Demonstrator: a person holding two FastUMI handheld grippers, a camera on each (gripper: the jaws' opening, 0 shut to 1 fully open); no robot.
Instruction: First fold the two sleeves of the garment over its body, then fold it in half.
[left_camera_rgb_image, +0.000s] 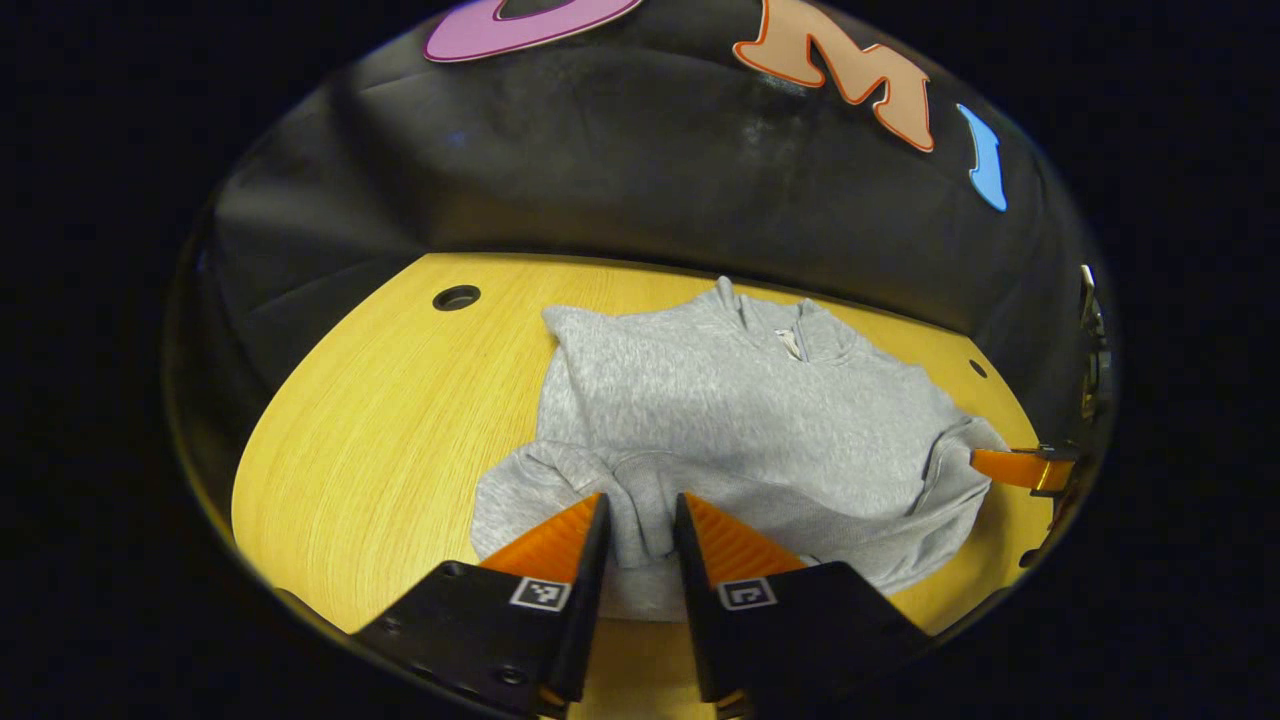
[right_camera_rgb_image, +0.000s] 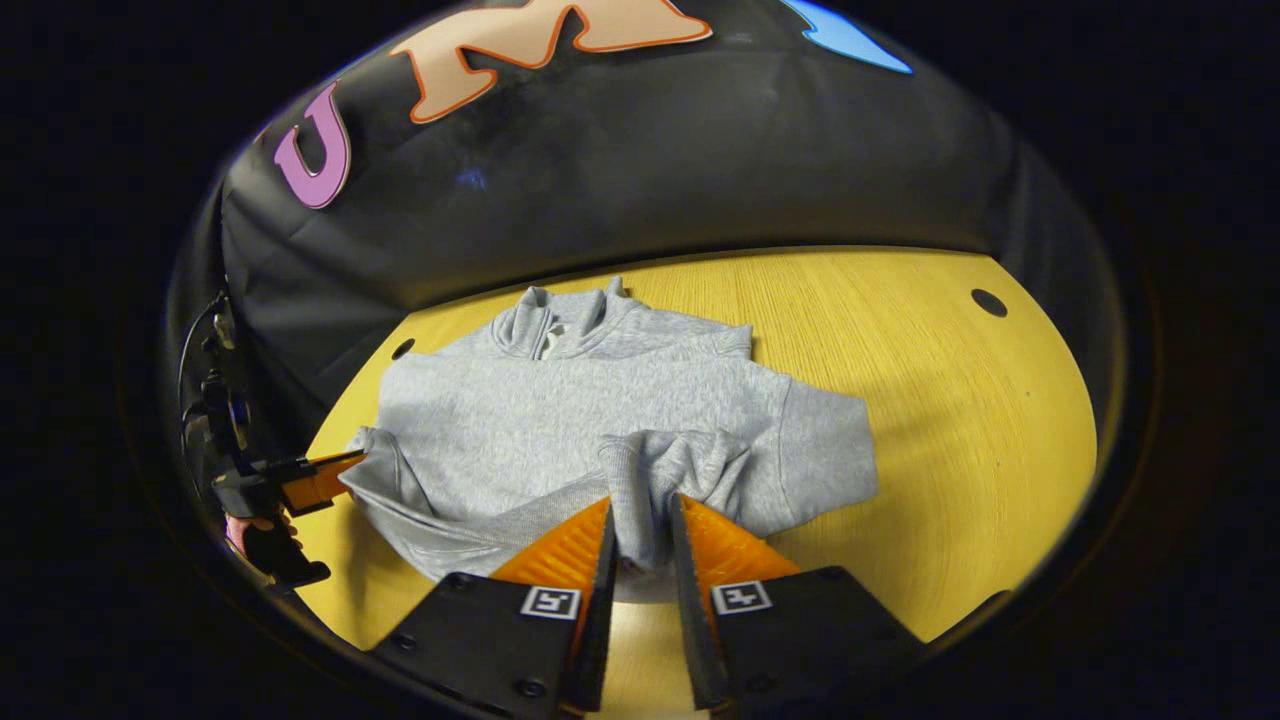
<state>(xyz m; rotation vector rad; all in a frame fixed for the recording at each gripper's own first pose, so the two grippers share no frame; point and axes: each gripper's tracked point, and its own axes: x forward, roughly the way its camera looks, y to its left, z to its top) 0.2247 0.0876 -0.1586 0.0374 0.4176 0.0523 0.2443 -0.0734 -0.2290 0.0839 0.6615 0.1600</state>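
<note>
Grey knit garment (left_camera_rgb_image: 740, 420) lies flat on the wooden table (left_camera_rgb_image: 400, 400), collar and short zip toward the far wall, hem toward the near edge. Fabric reads as a soft, thick fleece: probably light, limp, no stiffness, likely to sag and drag if lifted by one point. Surface looks matte, so slip between the fingers seems unlikely; nothing fragile apart from the zip.

Left gripper (left_camera_rgb_image: 640, 530): fingers close together with a fold of the grey fabric at the near hem between them; appears clamped on it. Right gripper (right_camera_rgb_image: 640, 530): same posture, a bunched cuff or sleeve end (right_camera_rgb_image: 670, 470) pinched between its fingers. Both sleeves seem already drawn in over the body, bunched rather than smooth.

Judgement on grasp points: for the half fold, the two near hem corners are the best holds, lifted together and carried toward the collar so the cloth does not twist. Single-layer pinches risk leaving the under layer behind.

Containers: none on the table. Round cable holes (right_camera_rgb_image: 989, 302) in the tabletop only.
</note>
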